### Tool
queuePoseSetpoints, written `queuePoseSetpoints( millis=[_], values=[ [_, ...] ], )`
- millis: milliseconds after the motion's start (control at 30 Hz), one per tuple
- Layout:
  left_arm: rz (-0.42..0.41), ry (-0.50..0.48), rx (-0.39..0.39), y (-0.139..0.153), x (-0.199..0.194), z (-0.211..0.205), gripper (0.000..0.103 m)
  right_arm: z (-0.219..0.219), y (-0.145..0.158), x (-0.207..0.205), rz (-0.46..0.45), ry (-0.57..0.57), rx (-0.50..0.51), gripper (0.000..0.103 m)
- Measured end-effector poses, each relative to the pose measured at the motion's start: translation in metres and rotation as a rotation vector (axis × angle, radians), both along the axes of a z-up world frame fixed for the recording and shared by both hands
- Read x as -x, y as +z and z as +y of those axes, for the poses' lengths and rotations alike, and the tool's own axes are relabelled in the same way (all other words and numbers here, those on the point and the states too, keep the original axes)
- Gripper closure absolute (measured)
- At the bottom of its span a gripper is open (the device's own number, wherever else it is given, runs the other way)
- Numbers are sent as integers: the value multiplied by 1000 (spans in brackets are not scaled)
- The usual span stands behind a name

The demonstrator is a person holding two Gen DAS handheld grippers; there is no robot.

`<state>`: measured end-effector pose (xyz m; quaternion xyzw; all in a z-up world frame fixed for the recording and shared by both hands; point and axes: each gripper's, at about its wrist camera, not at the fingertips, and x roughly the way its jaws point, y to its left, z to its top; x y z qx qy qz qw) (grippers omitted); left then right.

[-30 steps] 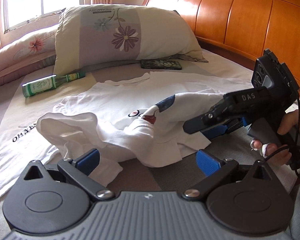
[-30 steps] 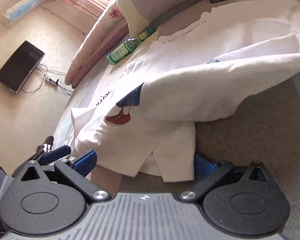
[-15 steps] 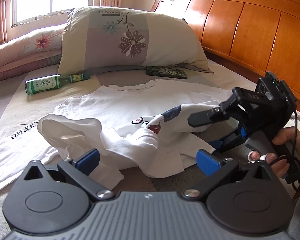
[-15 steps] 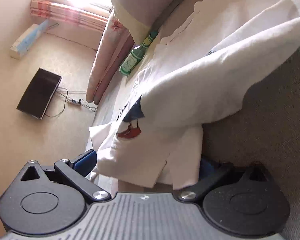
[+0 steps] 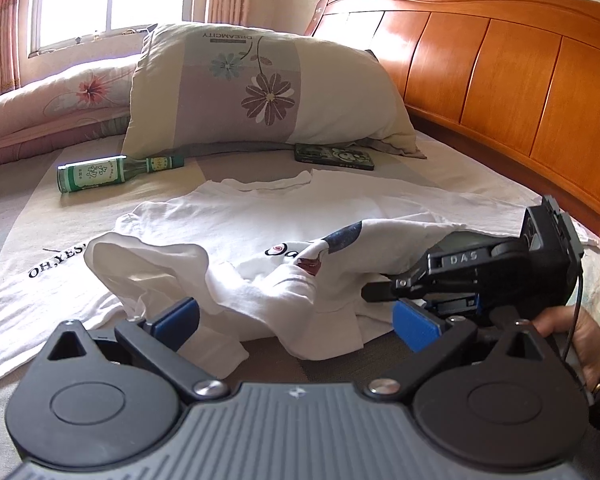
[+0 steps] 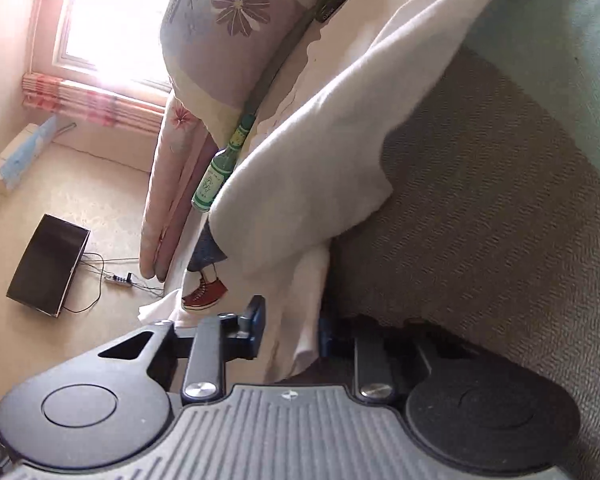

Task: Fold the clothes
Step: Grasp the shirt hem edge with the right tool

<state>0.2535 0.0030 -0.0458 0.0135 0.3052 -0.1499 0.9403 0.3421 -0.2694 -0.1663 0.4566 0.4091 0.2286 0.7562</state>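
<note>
A white T-shirt with a cartoon print lies crumpled on the bed, collar toward the pillow. Its near hem is bunched just ahead of my left gripper, which is open, with the blue pads wide apart on either side of the bunched cloth. My right gripper comes in from the right, held by a hand, its tip against the shirt's right edge. In the right wrist view, the right gripper is turned on its side and shut on a fold of the T-shirt.
A green glass bottle and a dark phone case lie before the flowered pillow. The wooden headboard runs along the right. White cloth lettered "OH,YES" lies at left. A black box and cables sit on the floor.
The right gripper's fingers have gone from wide apart to shut on the shirt's edge, and it has rolled sideways. The left gripper stayed open and drew back a little.
</note>
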Motion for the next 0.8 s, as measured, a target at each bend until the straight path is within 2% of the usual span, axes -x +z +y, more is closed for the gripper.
queuePoseSetpoints(
  millis=[33, 67, 200, 333, 533, 700, 800],
  values=[
    [5, 1, -6, 0, 0, -1, 1, -2, -3, -1, 14, -11, -9, 100],
    [8, 4, -10, 0, -1, -1, 1, -3, -4, -2, 21, -10, -16, 100],
    [31, 5, -5, 1, -1, -1, 1, 8, 18, 8, -38, 34, 114, 97],
    [34, -3, 10, 5, 4, -3, 1, 3, 38, 34, -84, 55, 170, 97],
    [33, -38, 17, 13, 18, -8, 1, -35, 73, 89, -142, 22, 247, 97],
    [42, -59, -12, 16, 34, -11, 1, -61, 88, 126, -154, 4, 287, 97],
    [40, -64, -2, 18, 44, -10, 1, -74, 96, 147, -162, -3, 312, 97]
  ],
)
